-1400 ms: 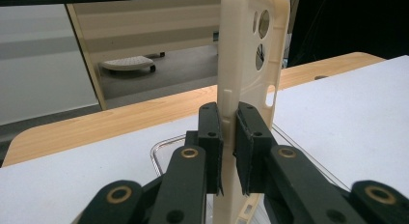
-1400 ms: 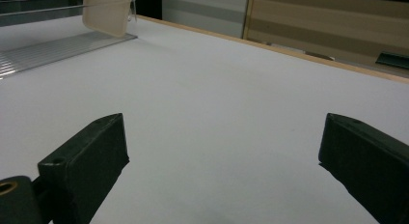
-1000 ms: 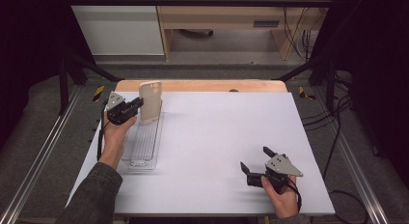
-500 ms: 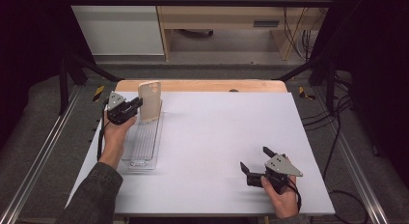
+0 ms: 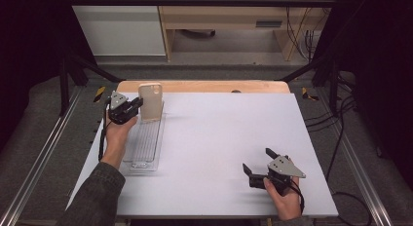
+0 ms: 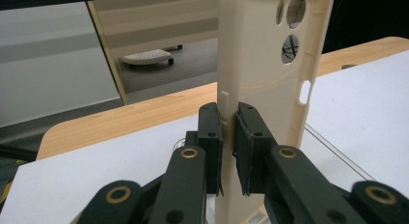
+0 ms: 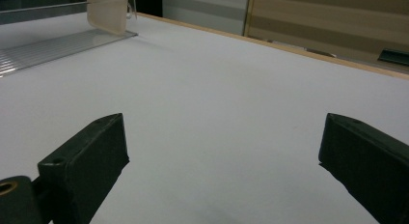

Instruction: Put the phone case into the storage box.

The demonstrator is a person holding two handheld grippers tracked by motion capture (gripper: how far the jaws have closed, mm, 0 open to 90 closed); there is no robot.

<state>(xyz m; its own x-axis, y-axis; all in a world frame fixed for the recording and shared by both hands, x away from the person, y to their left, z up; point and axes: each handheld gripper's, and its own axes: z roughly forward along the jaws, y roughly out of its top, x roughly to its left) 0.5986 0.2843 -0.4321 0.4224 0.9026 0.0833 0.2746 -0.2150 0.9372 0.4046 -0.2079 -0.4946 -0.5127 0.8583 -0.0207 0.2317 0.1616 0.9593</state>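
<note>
White table top (image 5: 209, 138) with wooden far edge (image 5: 204, 86); grey floor (image 5: 44, 133) around.

Sitting in a dim room: a white table (image 5: 219, 138) with a wooden edge (image 5: 204, 86). Lying underneath, grey floor (image 5: 44, 138). Standing behind, a white cabinet (image 5: 117, 26) and a wooden shelf (image 5: 229, 16). Hanging at the right, cables (image 5: 304, 41).

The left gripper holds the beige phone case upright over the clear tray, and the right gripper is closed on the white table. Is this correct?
Not entirely. The right gripper is open: the right gripper view shows its jaws standing wide apart over the white table. The left gripper does hold the beige phone case upright over the clear tray.
</note>
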